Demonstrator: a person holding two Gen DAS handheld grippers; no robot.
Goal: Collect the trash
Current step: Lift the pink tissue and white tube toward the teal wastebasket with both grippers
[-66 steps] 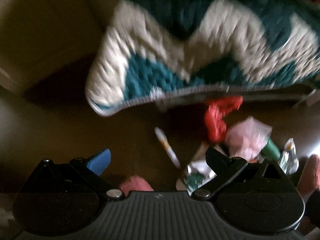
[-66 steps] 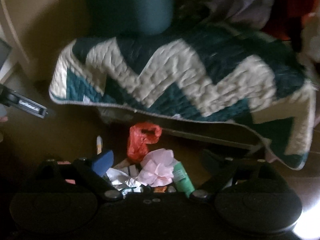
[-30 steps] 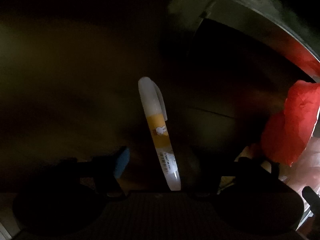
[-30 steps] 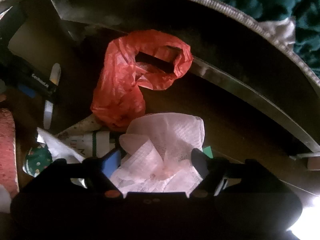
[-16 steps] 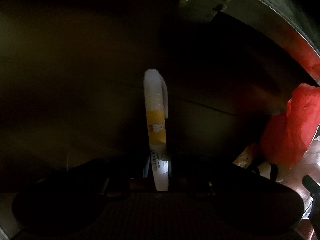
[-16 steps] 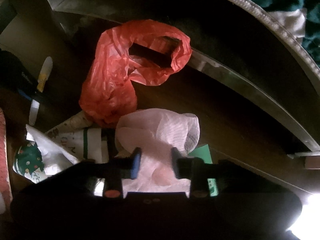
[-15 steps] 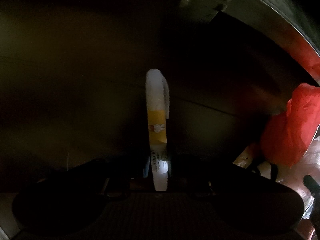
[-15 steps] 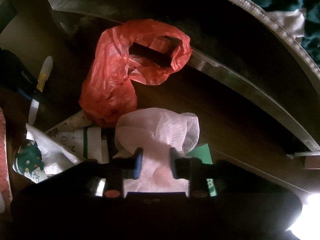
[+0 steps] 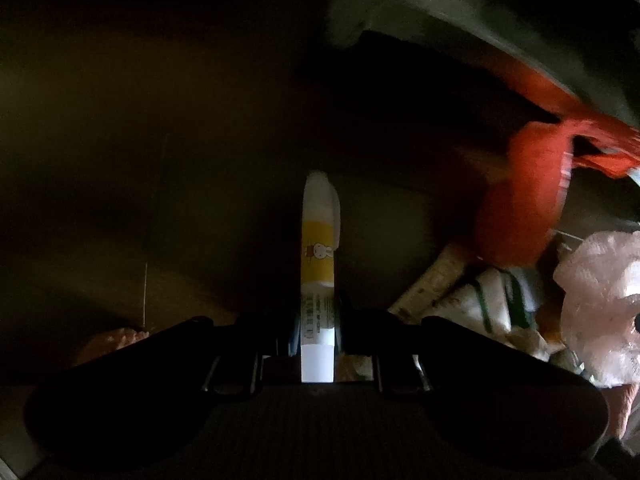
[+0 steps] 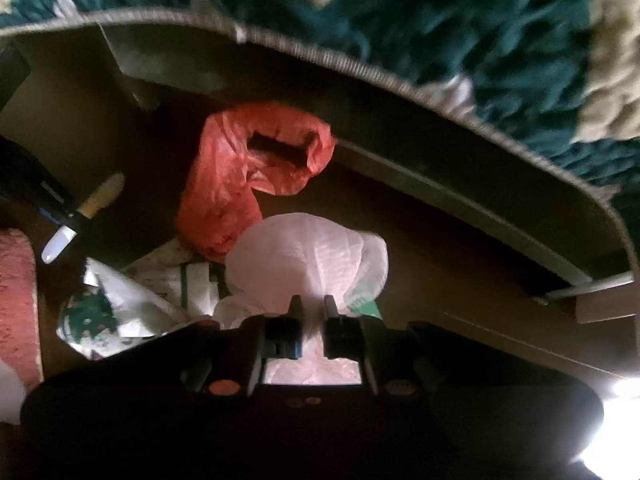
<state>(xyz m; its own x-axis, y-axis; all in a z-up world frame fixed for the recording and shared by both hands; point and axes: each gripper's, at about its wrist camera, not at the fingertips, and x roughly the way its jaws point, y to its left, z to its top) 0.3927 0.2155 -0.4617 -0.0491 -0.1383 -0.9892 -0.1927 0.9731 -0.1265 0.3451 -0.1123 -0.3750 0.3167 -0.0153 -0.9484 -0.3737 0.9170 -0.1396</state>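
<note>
My left gripper is shut on a white and yellow pen that points straight ahead over the dark floor. The pen also shows in the right wrist view, held by the left gripper. My right gripper is shut on a crumpled pale pink tissue. A red plastic bag lies just beyond the tissue, by the bed's edge. The red bag and the tissue sit at the right in the left wrist view.
Crumpled wrappers and printed paper lie left of the tissue. A green tube peeks out behind it. A teal and cream quilt hangs over the bed frame above. A pink fuzzy thing is at the far left.
Both grippers closed, the left on the pen and the right on the tissue. Both views have since pulled back and up a little with the things held.
</note>
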